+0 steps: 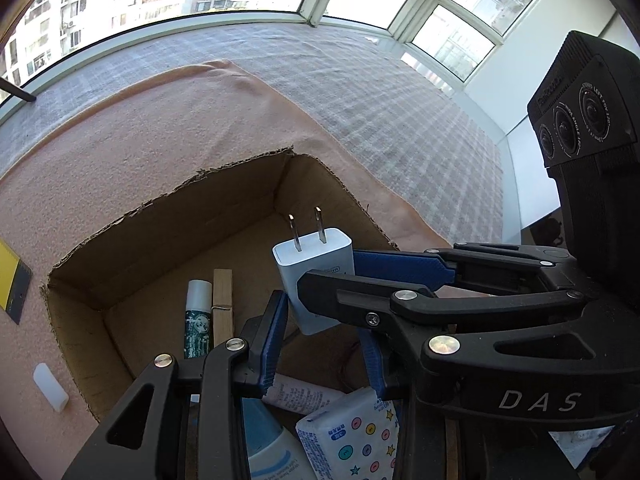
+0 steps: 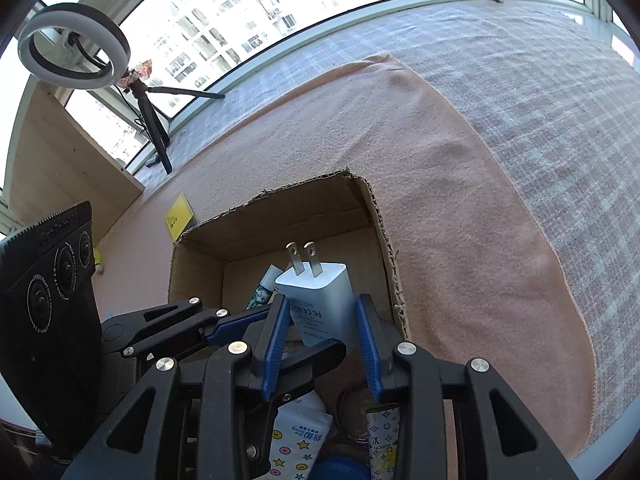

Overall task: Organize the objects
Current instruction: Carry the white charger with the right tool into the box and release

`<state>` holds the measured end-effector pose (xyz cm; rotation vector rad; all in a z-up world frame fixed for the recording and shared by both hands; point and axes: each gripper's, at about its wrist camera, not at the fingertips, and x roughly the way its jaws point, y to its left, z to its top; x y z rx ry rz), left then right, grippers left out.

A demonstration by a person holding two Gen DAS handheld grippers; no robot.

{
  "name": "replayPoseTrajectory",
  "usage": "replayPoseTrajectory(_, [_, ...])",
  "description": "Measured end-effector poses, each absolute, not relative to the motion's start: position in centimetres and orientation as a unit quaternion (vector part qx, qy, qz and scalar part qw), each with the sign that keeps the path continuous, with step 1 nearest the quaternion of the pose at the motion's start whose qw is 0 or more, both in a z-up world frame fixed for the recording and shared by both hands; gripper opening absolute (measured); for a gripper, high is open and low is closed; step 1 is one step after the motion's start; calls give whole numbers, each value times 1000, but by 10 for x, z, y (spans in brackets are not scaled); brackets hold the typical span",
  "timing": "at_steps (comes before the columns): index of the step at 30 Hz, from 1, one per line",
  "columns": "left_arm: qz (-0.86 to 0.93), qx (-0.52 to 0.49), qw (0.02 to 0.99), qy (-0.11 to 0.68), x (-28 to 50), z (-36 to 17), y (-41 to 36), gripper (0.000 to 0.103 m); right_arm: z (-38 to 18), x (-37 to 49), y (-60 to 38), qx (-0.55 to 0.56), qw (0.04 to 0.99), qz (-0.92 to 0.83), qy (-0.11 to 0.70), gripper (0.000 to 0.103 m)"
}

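Now white charger sits clamped between right tool pads.

The worktop is covered with a grey checked cloth. It runs along the windows. A big pink cloth lies flat on top of it. On the pink cloth sits an open cardboard box with torn edges. To the left of the box lies a flat yellow and black card. Near that, closer to us, lies a small white block. Far off on the left, by the window, a ring light stands on a small black tripod.
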<state>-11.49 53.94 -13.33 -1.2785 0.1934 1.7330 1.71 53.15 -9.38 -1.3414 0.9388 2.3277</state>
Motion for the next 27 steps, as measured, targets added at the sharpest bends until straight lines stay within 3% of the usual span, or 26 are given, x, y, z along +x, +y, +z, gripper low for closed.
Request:
replayPoseTrajectory(2, [708,-524,466,78,-116,-134,540,39,-94,16,532,-467,147,809,325,31])
replayPoseTrajectory(5, [713,-523,460,80,-117,-133,538,48,-91,16,531,-466,154,810,322,37])
replayPoseTrajectory(18, [727,-509,452,88,-114,-113,514,48,-71,30,529,-441,172,822,316,42])
replayPoseTrajectory(27, [760,-501,408,66,-120,-91,446,48,-48,27,508,-423,165,839,300,45])
